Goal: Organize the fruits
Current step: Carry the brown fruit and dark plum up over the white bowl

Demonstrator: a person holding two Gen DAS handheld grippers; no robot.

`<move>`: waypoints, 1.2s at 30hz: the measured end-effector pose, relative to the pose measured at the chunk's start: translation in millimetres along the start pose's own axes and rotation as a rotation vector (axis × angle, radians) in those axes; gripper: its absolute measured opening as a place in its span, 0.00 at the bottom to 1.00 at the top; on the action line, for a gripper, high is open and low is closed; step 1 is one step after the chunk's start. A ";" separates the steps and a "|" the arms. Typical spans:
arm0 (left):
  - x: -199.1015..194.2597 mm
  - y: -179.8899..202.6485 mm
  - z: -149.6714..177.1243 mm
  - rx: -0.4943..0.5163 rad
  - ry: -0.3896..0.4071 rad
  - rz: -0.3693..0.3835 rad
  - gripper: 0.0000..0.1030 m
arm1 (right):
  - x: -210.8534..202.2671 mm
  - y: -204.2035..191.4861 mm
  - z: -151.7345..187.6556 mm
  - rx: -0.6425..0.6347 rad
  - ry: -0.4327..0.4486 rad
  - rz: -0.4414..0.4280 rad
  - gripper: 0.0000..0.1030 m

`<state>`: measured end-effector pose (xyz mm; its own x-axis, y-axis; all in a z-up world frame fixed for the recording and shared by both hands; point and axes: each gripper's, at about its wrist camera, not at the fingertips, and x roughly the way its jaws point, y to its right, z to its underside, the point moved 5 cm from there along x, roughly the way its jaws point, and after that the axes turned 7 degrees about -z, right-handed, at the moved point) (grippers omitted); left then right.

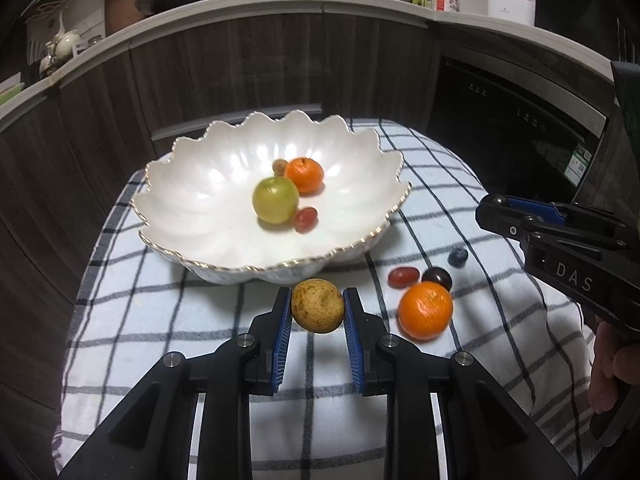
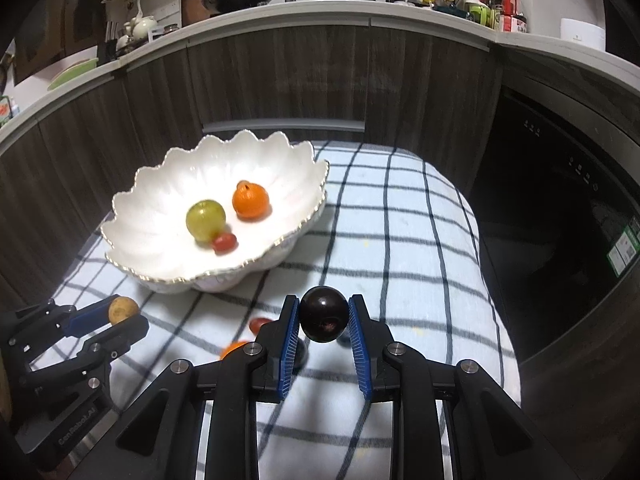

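My left gripper is shut on a speckled yellow-brown round fruit, held just in front of the white scalloped bowl. In the bowl lie a green fruit, an orange, a red grape and a small brown fruit. On the checked cloth to the right lie another orange, a red grape, a dark grape and a blueberry. My right gripper is shut on a dark round fruit, to the right of the bowl. The left gripper shows at the lower left of the right wrist view.
A blue-and-white checked cloth covers the small table. Dark wood cabinets stand close behind it, and a black appliance front is at the right. A hand grips the right tool's handle.
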<state>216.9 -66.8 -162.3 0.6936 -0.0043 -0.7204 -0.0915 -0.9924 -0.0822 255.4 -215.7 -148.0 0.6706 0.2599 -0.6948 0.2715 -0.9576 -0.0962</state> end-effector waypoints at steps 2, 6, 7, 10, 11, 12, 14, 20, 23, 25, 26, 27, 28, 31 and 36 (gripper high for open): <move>-1.0 -3.4 -3.9 -0.006 0.007 -0.007 0.25 | -0.8 -2.6 -4.4 -0.004 0.006 -0.003 0.26; -3.6 -10.2 -10.3 -0.018 0.018 -0.017 0.25 | -2.0 -7.0 -11.6 -0.012 0.015 -0.008 0.26; -4.2 -11.9 -11.6 -0.020 0.021 -0.019 0.25 | -2.5 -8.3 -13.0 -0.014 0.017 -0.009 0.26; -4.4 -15.8 -15.2 -0.031 0.024 -0.020 0.25 | -3.3 -10.8 -17.0 -0.019 0.024 -0.013 0.26; -4.5 -17.5 -16.6 -0.034 0.025 -0.021 0.25 | -3.8 -12.3 -19.1 -0.021 0.028 -0.014 0.26; -4.9 -18.6 -17.5 -0.036 0.027 -0.022 0.25 | -3.8 -13.0 -20.5 -0.023 0.030 -0.016 0.26; -5.9 -21.6 -19.4 -0.043 0.034 -0.027 0.25 | -4.4 -15.3 -23.6 -0.027 0.035 -0.019 0.26; -6.5 -30.6 -25.9 -0.060 0.041 -0.039 0.25 | -5.3 -21.1 -35.1 -0.041 0.052 -0.025 0.26; -7.5 -35.1 -30.0 -0.069 0.047 -0.045 0.25 | -5.0 -24.5 -41.6 -0.046 0.063 -0.028 0.26; -7.7 -38.3 -32.9 -0.076 0.052 -0.048 0.25 | -3.4 -25.4 -46.0 -0.045 0.066 -0.032 0.26; -7.3 -40.6 -34.5 -0.083 0.054 -0.051 0.25 | -2.7 -26.6 -48.8 -0.048 0.069 -0.032 0.26; -6.8 -42.9 -36.4 -0.089 0.055 -0.052 0.25 | -2.4 -27.7 -51.0 -0.051 0.072 -0.033 0.26; -6.0 -44.8 -37.9 -0.094 0.056 -0.053 0.25 | -2.7 -29.0 -52.8 -0.053 0.074 -0.033 0.26; -2.4 -48.9 -42.8 -0.098 0.055 -0.056 0.25 | -0.5 -32.1 -58.6 -0.059 0.079 -0.037 0.26; 4.7 -57.7 -51.5 -0.105 0.057 -0.065 0.25 | 6.7 -35.5 -67.2 -0.052 0.079 -0.043 0.26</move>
<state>262.3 -15.9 -125.6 0.7353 0.0569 -0.6754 0.0286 -0.9982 -0.0530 296.7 -171.5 -101.4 0.7095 0.3117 -0.6321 0.3351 -0.9382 -0.0864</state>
